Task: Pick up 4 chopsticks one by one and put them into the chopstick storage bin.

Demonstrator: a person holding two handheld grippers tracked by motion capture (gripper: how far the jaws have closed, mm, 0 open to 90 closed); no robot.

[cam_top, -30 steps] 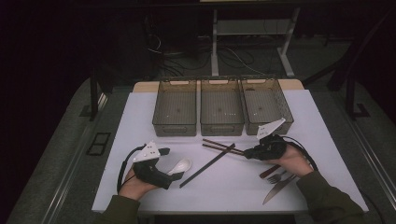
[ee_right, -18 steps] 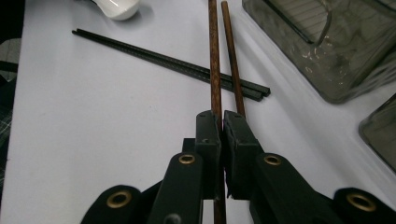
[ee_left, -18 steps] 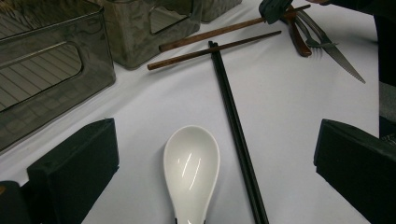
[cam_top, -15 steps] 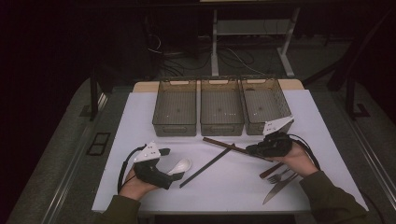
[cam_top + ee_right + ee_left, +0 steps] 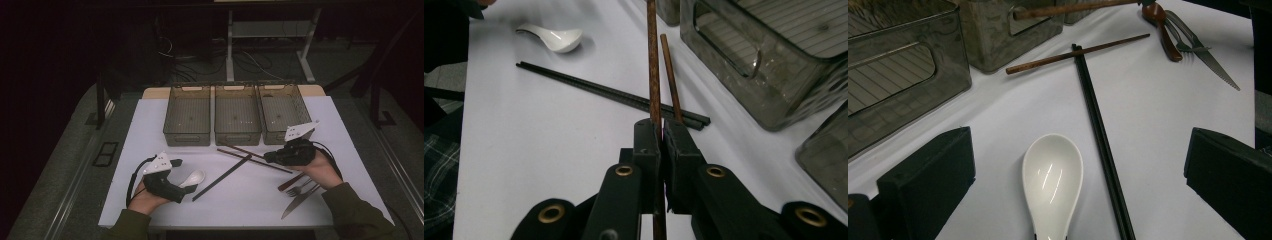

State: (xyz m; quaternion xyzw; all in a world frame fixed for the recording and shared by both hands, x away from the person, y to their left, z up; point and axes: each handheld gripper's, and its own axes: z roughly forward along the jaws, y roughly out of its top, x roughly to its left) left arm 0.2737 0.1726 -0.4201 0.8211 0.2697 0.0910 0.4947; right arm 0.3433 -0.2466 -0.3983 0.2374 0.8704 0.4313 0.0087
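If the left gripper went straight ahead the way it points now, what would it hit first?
Probably the white spoon: it lies on the table between the open jaws of the left gripper, right ahead. The black chopsticks run just beside it. Depth is hard to judge.

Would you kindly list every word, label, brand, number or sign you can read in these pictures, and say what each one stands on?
None: no readable text shows in any view.
The three grey see-through plastic bins, the white ceramic spoon, the brown wooden chopsticks, the black chopsticks and the metal fork and knife carry no visible print.
The white plates on the left gripper and the right gripper show holes, no lettering.
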